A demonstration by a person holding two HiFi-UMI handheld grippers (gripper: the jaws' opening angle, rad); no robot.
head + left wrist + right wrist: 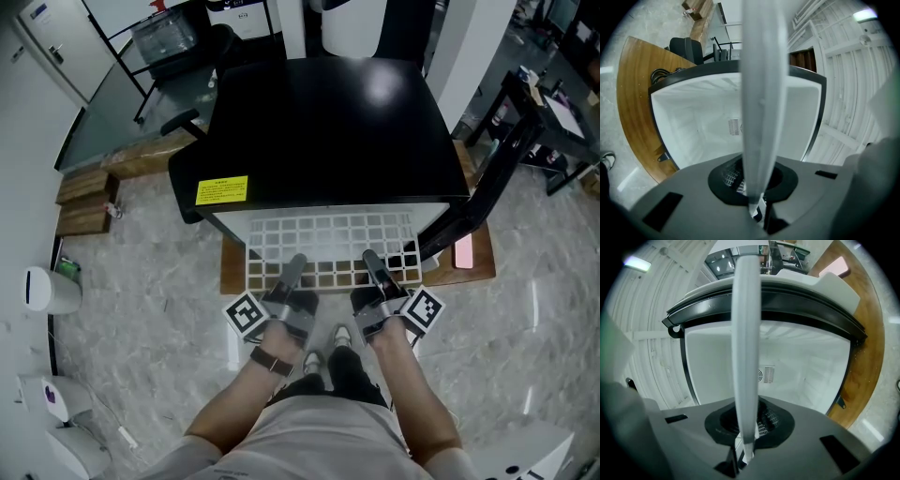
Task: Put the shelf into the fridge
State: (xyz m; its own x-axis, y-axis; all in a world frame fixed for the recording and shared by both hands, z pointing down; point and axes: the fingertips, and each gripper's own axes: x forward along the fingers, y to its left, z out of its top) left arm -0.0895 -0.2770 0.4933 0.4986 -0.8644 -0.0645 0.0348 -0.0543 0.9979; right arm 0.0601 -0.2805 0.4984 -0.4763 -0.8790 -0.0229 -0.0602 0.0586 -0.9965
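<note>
Your left hand-held gripper [294, 267] and right hand-held gripper [373, 262] each clamped on near edge of white wire shelf [328, 239]. Shelf's far edge reaches into open black fridge [328, 122] straight ahead. Yellow label [221, 190] on fridge top, beyond left hand-held gripper; print too small to read.

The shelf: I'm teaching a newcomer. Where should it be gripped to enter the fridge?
Likely by its near edge, one grip toward each side, from the person's side, as the left tongs and right tongs hold it. The shelf is flat and wide; its far edge enters the fridge first.
</note>
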